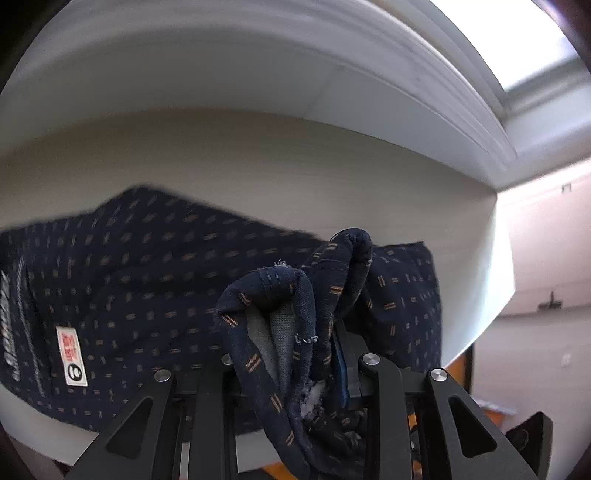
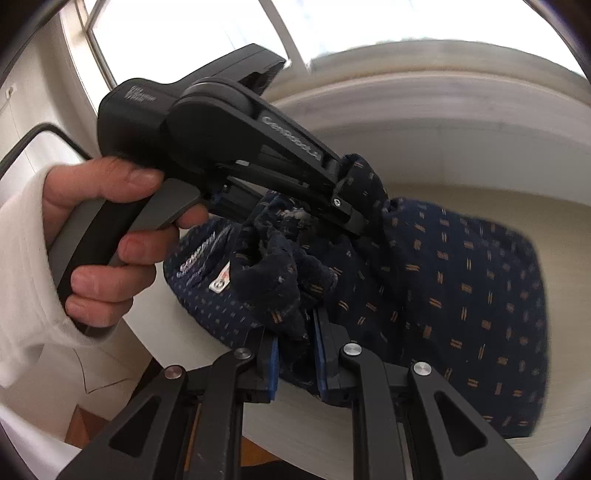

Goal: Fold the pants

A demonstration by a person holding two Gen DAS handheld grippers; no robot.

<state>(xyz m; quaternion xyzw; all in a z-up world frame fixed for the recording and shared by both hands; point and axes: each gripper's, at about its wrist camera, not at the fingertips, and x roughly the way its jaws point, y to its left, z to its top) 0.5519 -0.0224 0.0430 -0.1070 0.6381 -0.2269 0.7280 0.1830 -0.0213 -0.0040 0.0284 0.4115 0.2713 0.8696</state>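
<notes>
The pants [image 1: 147, 280] are dark navy with small tan dashes and a white-and-red label [image 1: 72, 356]. They lie partly folded on a white table [image 1: 258, 177]. My left gripper [image 1: 291, 365] is shut on a bunched hem of the pants and holds it raised above the cloth. In the right wrist view the left gripper [image 2: 354, 206] shows from the side, held by a hand [image 2: 110, 229], clamped on the fabric. My right gripper [image 2: 295, 362] is shut on a fold of the pants [image 2: 461, 295] near the table's front edge.
A white wall with mouldings [image 1: 332, 74] rises behind the table. A window [image 2: 184, 33] is at the upper left. The table's right edge [image 1: 498, 280] drops to a wooden floor [image 1: 491, 410]. A white sleeve [image 2: 26, 280] covers the left arm.
</notes>
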